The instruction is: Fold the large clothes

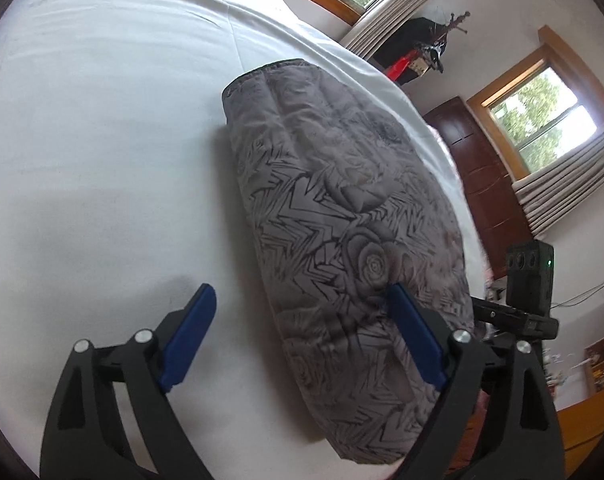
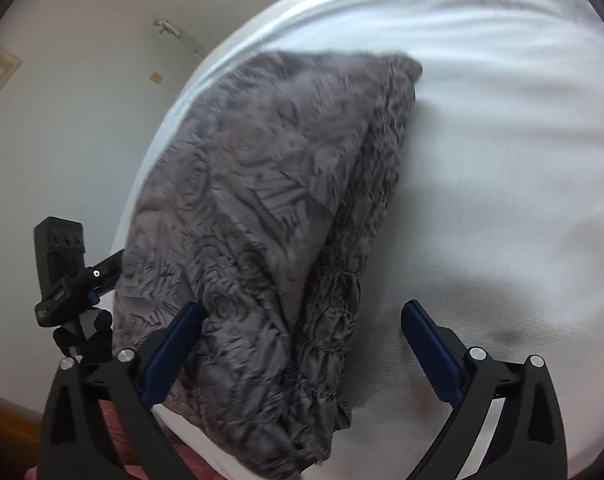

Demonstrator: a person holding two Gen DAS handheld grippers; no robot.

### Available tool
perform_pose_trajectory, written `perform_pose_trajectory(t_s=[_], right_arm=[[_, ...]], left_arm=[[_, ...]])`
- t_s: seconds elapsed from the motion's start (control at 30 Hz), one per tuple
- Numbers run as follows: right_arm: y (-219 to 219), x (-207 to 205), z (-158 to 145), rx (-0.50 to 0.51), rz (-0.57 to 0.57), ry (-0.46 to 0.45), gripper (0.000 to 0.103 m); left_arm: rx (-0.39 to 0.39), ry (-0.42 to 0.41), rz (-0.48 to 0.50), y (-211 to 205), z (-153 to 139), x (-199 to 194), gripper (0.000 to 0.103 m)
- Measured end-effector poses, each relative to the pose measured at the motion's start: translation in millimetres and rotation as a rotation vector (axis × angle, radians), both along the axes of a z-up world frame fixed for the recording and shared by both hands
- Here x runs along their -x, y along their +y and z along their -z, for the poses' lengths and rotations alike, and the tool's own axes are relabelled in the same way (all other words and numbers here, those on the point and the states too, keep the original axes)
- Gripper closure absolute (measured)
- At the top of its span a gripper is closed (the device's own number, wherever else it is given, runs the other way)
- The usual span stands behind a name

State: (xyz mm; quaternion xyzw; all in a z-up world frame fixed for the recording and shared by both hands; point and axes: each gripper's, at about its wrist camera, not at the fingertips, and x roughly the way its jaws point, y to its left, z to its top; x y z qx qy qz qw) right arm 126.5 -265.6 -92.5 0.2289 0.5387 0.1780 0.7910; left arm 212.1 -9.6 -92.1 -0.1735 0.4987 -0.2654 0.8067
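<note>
I see left gripper (image 1: 302,300) jaws spread wide, holding nothing, hovering over near end of garment (image 1: 341,220). Right gripper (image 2: 302,320) also wide open, empty, above same garment (image 2: 262,220). Grey rose-print garment folded into long bundle, smocked band along one side, lying on white bed sheet (image 1: 102,140). Windows (image 1: 541,124) beyond garment's far side.

Home bedroom; white-sheeted bed (image 1: 102,140); curtained windows (image 1: 541,128); dark wooden wardrobe (image 1: 481,172); coat rack (image 1: 453,24).
</note>
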Motion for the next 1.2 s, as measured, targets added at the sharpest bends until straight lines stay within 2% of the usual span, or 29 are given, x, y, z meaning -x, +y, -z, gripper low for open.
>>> perform_pose_trajectory(t_s=[0.13, 0.23, 0.3, 0.43, 0.57, 0.6, 0.67, 0.7, 0.8, 0.87, 1.07, 1.13, 1.2], right_arm=[[13, -5, 1, 0.073, -0.008, 0.012, 0.003], [26, -11, 0, 0.117, -0.014, 0.014, 0.003], [30, -13, 1, 0.121, -0.017, 0.016, 0.003], [42, -15, 2, 0.147, -0.025, 0.003, 0.003], [55, -14, 0, 0.165, -0.03, -0.013, 0.004], [54, -13, 0, 0.16, -0.031, -0.017, 0.007], [58, -7, -1, 0.118, -0.041, -0.027, 0.027], [59, -4, 0, 0.044, -0.056, -0.016, 0.039], [63, 2, -1, 0.062, -0.059, -0.042, 0.044], [65, 7, -3, 0.056, -0.057, -0.052, 0.047], [76, 14, -12, 0.092, -0.073, -0.066, 0.051], [71, 15, -21, 0.113, -0.08, -0.087, 0.055], [74, 19, -25, 0.117, -0.083, -0.095, 0.057]], left_arm=[[-0.078, -0.042, -0.009, -18, -8, 0, 0.012], [-0.079, -0.04, 0.014, -34, -11, 2, 0.012], [-0.067, -0.03, 0.068, -50, -11, 3, 0.01], [-0.147, -0.073, 0.045, -73, -7, 2, 0.007], [-0.152, -0.087, 0.04, -82, -3, -1, 0.009], [-0.149, -0.092, 0.039, -82, -2, 0, 0.012], [-0.142, -0.099, 0.036, -79, 0, 6, 0.02], [-0.141, -0.102, 0.033, -80, -1, 7, 0.025], [-0.144, -0.12, 0.027, -80, -2, 16, 0.035], [-0.139, -0.128, 0.027, -73, 0, 15, 0.038], [-0.134, -0.122, 0.039, -71, 2, 11, 0.039], [-0.131, -0.138, 0.036, -70, 1, 13, 0.043], [-0.124, -0.171, 0.032, -68, -3, 18, 0.051]])
